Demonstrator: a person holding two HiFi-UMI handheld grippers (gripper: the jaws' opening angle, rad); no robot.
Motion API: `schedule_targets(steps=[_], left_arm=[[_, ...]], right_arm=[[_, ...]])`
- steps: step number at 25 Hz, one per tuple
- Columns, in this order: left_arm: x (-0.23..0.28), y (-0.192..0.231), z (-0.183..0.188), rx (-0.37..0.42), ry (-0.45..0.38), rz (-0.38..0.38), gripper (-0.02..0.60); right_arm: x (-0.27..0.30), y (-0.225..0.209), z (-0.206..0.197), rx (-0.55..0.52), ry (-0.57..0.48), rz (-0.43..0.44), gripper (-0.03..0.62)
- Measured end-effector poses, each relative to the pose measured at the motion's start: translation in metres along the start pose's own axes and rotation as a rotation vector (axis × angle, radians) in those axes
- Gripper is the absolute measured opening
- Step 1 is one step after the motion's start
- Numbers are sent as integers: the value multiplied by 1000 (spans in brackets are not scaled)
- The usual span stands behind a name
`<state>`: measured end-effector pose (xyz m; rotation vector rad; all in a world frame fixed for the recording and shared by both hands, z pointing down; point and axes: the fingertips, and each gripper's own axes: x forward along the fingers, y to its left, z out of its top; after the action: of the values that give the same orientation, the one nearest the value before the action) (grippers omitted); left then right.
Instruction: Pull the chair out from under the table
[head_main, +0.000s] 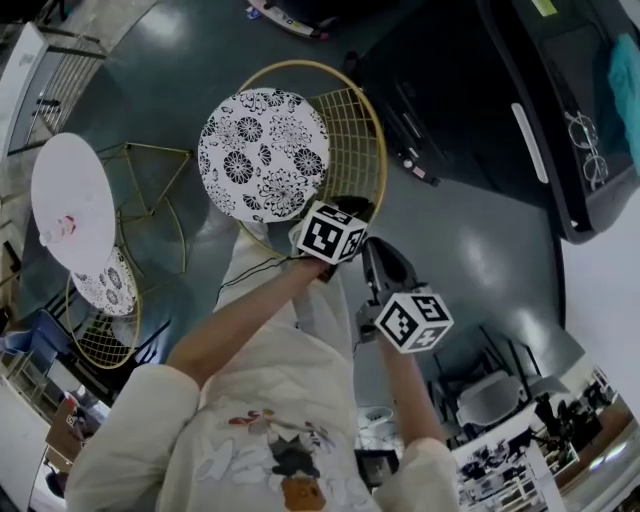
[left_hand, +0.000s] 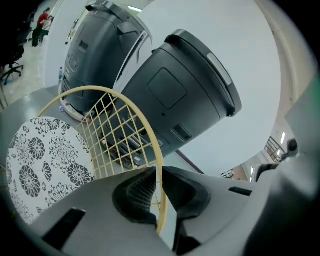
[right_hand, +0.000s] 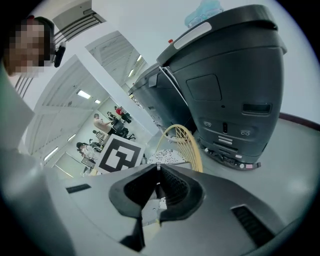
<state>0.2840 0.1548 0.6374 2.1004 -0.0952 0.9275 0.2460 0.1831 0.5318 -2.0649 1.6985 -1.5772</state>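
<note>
Pull step, apparently near its end: left gripper (left_hand: 156, 174) clamped almost shut on the chair (head_main: 262, 152) by its backrest rim (left_hand: 148, 127); chair clear of the table (head_main: 72, 200); right gripper (right_hand: 157, 172) closed, empty; next, probably a short further draw or a clean release.

A big work office is shown: tall grey machines (right_hand: 230, 80), rolling chairs (head_main: 490, 398) and people far off (right_hand: 82, 149) are seen.

Glossy grey floor (head_main: 470, 240) bears a gold wire chair (head_main: 345, 140), a round white table (head_main: 70, 200), dark machines (head_main: 450, 90).
</note>
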Motion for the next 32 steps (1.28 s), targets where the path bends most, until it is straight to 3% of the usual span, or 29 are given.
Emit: schedule_targets(steps=[4, 14, 21, 32], left_arm=[[-20, 13, 2, 26, -2, 34, 37], [-102, 58, 6, 49, -28, 115, 25], [-184, 75, 7, 31, -101, 171, 17], [-298, 80, 10, -56, -260, 215, 14]], right_arm=[[13, 11, 4, 17, 3, 28, 23], [46, 66, 23, -84, 14, 119, 23], [66, 117, 26, -118, 48, 162, 23], [101, 230, 3, -255, 116, 322, 23]])
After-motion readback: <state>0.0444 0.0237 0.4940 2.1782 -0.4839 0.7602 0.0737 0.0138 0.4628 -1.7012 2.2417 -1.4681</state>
